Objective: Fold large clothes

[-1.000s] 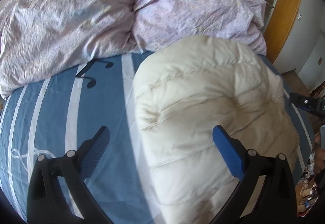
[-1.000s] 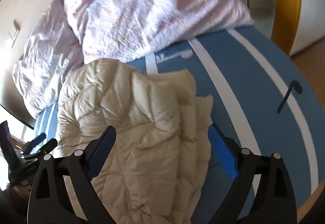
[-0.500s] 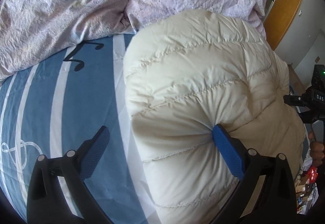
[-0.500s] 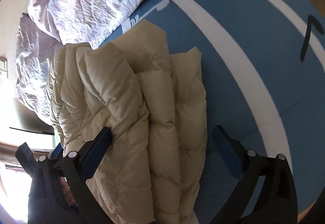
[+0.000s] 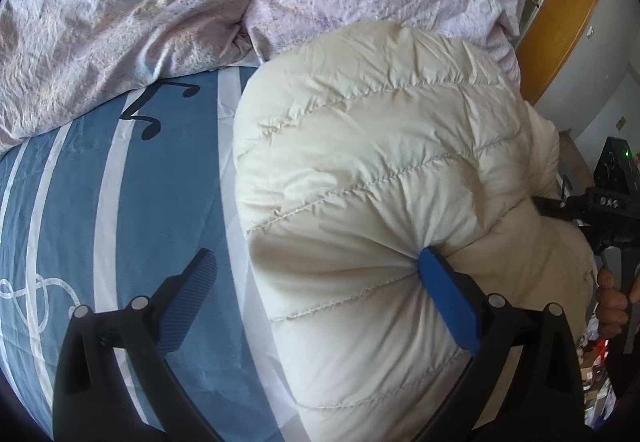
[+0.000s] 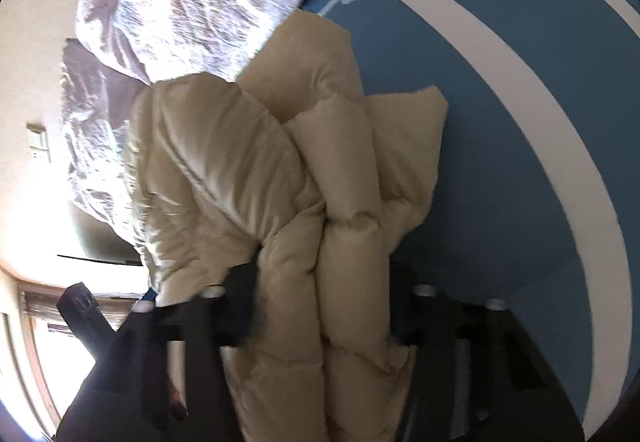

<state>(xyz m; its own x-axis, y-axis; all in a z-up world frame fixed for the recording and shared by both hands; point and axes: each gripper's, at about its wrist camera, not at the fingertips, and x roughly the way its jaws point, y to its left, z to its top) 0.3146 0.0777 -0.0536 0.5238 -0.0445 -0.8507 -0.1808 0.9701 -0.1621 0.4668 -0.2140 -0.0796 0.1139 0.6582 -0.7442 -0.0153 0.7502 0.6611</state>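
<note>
Much of the cream down jacket point(image 5: 360, 169) is cut off: in the left wrist view its near end runs out of the lower edge, and in the right wrist view point(image 6: 280, 181) motion blur smears the lower part and the gripper fingers. Sleeves, collar and front cannot be made out, so which end is which is unclear.

The jacket is puffy, quilted in stitched bands, and folded into a thick bundle with several layers bunched along one side. It lies on the bed point(image 5: 120, 201) (blue cover with white stripes), its far end touching the lilac duvet point(image 5: 160, 1) heaped at the bed's far edge. Its long axis runs from that duvet toward the near edge.

The left gripper point(image 5: 316, 298) stands wide open, one blue pad pressed into the jacket's side, the other over bare cover. The right gripper point(image 6: 320, 306) is closing with the bunched layers between its fingers, squeezing them.
</note>
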